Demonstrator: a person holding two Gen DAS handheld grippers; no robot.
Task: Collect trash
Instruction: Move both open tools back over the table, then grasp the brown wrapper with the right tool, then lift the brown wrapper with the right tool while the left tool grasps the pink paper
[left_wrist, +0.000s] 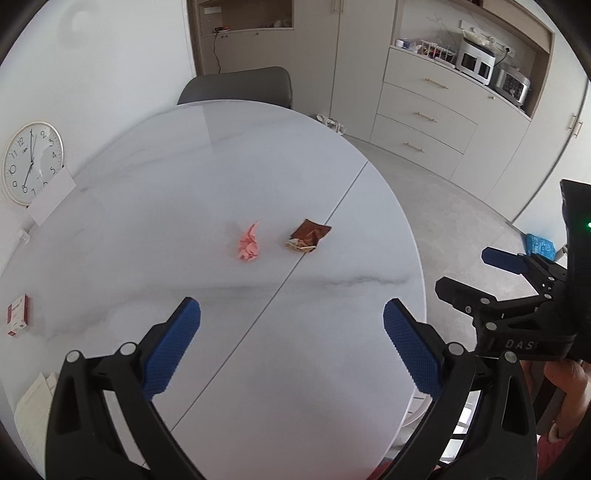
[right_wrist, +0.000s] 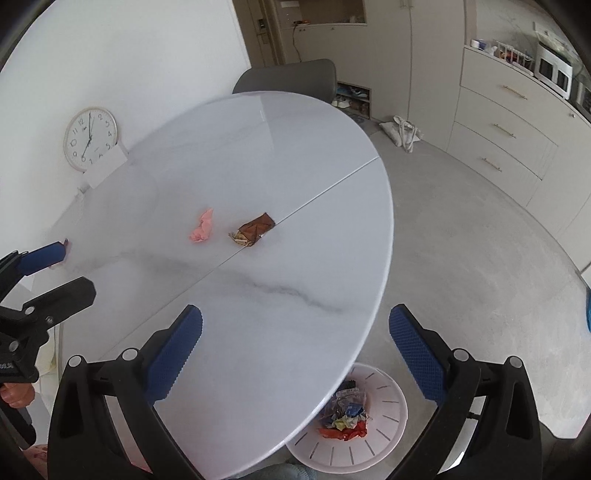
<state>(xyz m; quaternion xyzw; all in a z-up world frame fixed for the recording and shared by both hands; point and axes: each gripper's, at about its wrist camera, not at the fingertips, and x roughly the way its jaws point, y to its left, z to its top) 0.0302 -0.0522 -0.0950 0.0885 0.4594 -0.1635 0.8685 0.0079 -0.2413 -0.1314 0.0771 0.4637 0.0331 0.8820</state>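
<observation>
Pink wad (left_wrist: 249, 243) and brown wrapper (left_wrist: 308, 238): mid-desk (left_wrist: 147, 221), by the seam. Left gripper (left_wrist: 291, 347), right gripper (right_wrist: 295, 350): released, empty. Step: approach. Next: reach, pinch, carry to bin (right_wrist: 388, 435).

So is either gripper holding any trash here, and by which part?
Nothing is held. The left gripper and right gripper are both open above the table; the pink paper wad and brown wrapper lie untouched.
</observation>
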